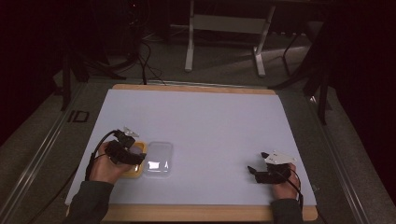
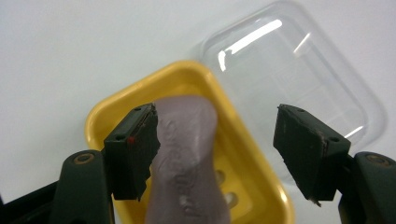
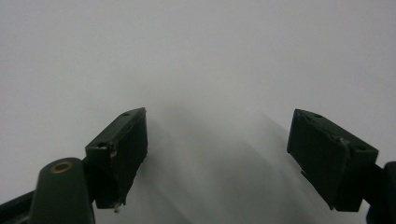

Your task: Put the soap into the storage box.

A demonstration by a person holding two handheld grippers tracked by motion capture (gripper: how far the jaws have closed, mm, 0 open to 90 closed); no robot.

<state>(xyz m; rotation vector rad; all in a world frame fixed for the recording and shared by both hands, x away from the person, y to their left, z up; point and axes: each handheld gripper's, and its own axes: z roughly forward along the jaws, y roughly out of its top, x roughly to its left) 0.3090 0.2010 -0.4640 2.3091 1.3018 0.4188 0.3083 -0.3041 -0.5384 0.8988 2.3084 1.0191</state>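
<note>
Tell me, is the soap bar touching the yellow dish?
Touching. The left gripper view shows the soap bar lying inside the yellow dish, resting on its floor.

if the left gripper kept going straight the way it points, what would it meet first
Probably the purple soap bar lying in the yellow dish: it sits between the left gripper's open jaws, against the left pad. The clear lid lies farther on.

A pale mauve bar of soap with embossed lettering lies in a yellow plastic soap dish on the white table. A clear plastic lid lies just beside the dish.
</note>
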